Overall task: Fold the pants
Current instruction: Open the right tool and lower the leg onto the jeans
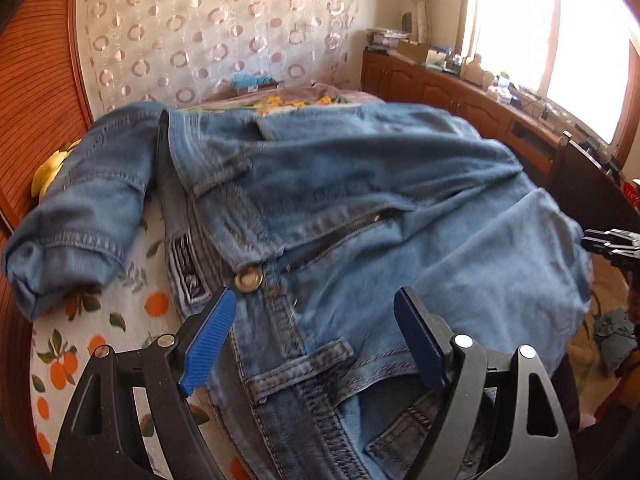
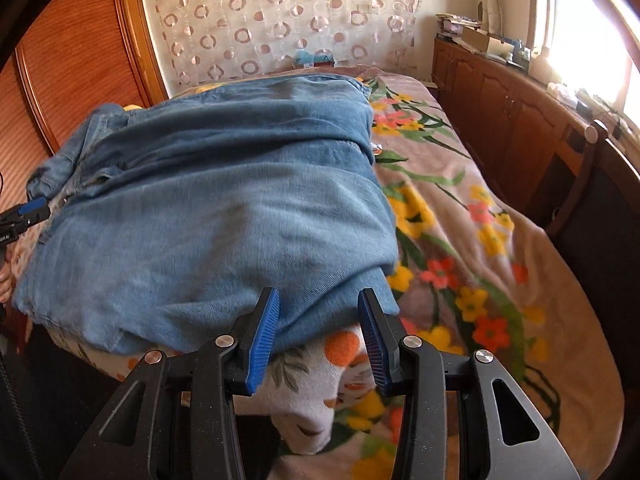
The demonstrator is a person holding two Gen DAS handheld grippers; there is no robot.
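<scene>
Blue jeans [image 1: 360, 184] lie bunched and doubled over on the bed. In the left wrist view the waistband with its brass button [image 1: 248, 280] and open zip faces me. One leg end [image 1: 80, 220] sticks out to the left. My left gripper [image 1: 316, 296] hovers open over the waistband, its blue pads wide apart and holding nothing. In the right wrist view the jeans [image 2: 220, 200] show a smooth folded side. My right gripper [image 2: 319, 294] stands at their near edge, jaws half apart. Denim and a corner of sheet lie between the pads, which do not press on them.
A white sheet with orange fruit print [image 1: 100, 320] lies under the jeans, and a flowered blanket [image 2: 460, 240] covers the bed's right side. Wooden cabinets [image 2: 500, 100] with clutter line the right wall under a bright window. A wooden wardrobe [image 1: 36, 100] stands at the left.
</scene>
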